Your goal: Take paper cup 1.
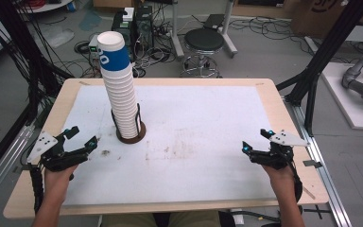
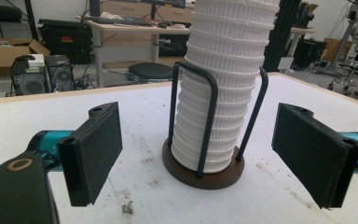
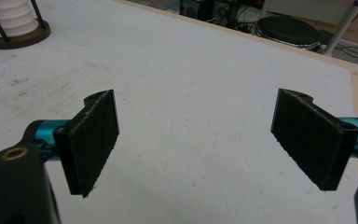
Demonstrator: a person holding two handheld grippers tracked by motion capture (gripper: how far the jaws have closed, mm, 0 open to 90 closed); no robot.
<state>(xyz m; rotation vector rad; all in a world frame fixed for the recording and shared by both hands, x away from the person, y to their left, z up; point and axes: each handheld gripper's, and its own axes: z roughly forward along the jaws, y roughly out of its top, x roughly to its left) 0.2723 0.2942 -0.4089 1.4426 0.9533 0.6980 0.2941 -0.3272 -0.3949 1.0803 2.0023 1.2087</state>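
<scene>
Cup stack (image 2: 223, 84) stands upright in its holder (image 2: 203, 172), dead ahead of left claw (image 1: 81, 138), jaws spread; right claw (image 1: 255, 140), also spread, sits well apart.

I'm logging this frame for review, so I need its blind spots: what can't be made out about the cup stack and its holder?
- Cup stack: its top is cut off by the upper edge of the left gripper view.
- Blue print on the top cup: too small to read in the high view.
- Holder base: cut off by the left and top edges of the right gripper view.
- Cup count: rims too fine to count in the high view.
</scene>
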